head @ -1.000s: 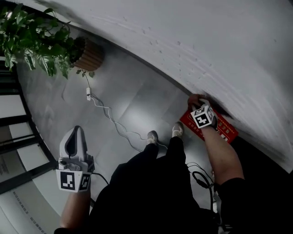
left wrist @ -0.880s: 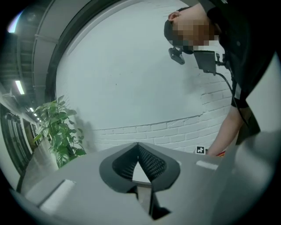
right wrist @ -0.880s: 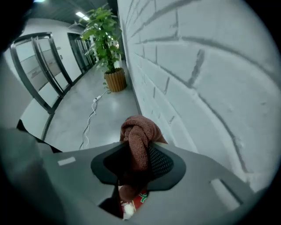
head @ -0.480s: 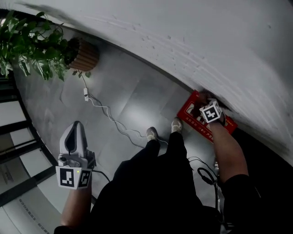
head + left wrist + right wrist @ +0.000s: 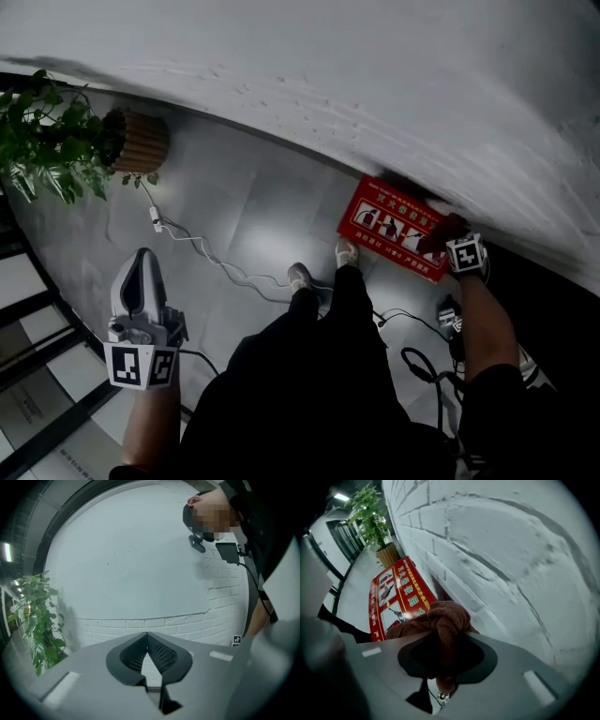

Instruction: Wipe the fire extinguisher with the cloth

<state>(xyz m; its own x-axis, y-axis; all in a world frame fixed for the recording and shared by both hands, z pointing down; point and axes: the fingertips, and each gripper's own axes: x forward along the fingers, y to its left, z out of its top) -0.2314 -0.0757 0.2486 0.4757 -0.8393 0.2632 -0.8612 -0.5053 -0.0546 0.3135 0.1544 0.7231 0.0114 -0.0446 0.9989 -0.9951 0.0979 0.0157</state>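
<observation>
A white brick wall [image 5: 375,75] is seen across the top of the head view, with a grey tiled floor [image 5: 253,206] below it. A red box [image 5: 389,225] printed with extinguisher pictures is laid flat on the floor at the foot of the wall, right of centre. At upper left a plant [image 5: 47,141] is stood in a ribbed pot [image 5: 136,141], and a white cable [image 5: 202,253] is trailed over the tiles. The right gripper [image 5: 457,246] is held over the box's right end, its jaws clamped on a bunched brown cloth [image 5: 443,620]. The left gripper [image 5: 142,267], at lower left, is held over bare floor with its jaws closed together on nothing.
</observation>
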